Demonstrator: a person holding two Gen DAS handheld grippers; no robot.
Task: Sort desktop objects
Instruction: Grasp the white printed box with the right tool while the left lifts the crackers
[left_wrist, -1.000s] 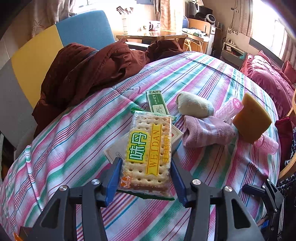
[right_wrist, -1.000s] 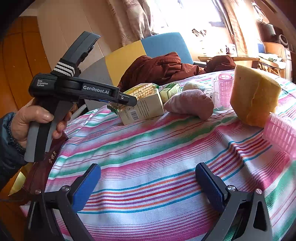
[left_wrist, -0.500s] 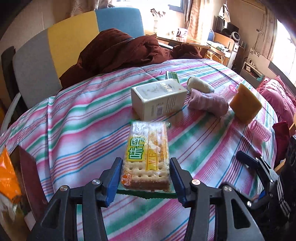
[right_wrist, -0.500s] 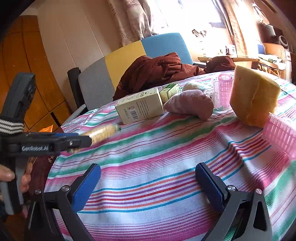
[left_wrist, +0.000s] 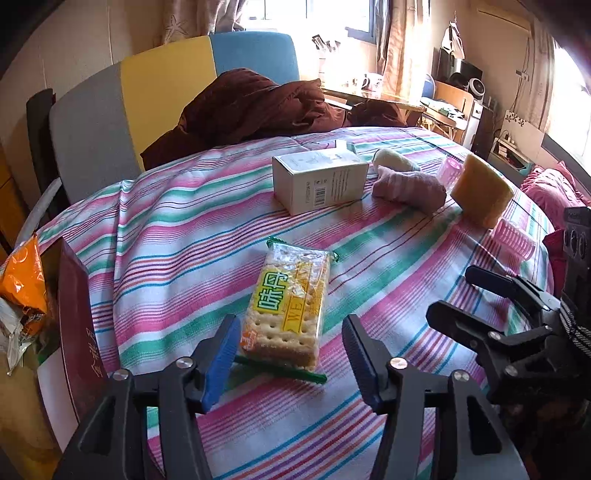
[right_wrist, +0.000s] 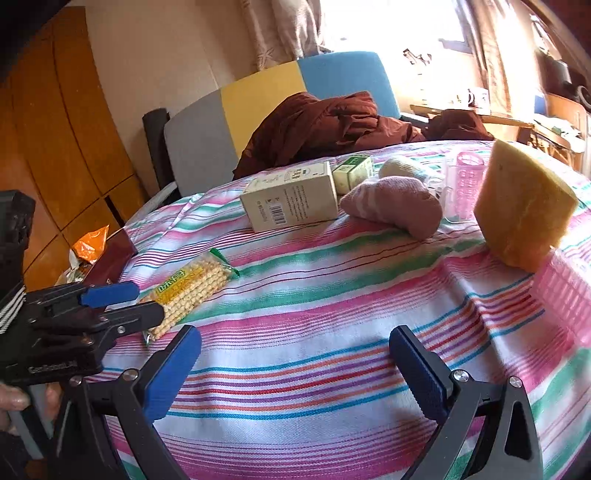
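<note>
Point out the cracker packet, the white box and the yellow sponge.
cracker packet (left_wrist: 286, 308): left wrist view, on the yellow label.
white box (right_wrist: 295, 201): right wrist view, on the printed side face.
yellow sponge (right_wrist: 524, 210): right wrist view, on the broad front face.

The pink hair roller (right_wrist: 565, 295) is blurred and cut off at the right edge
</note>
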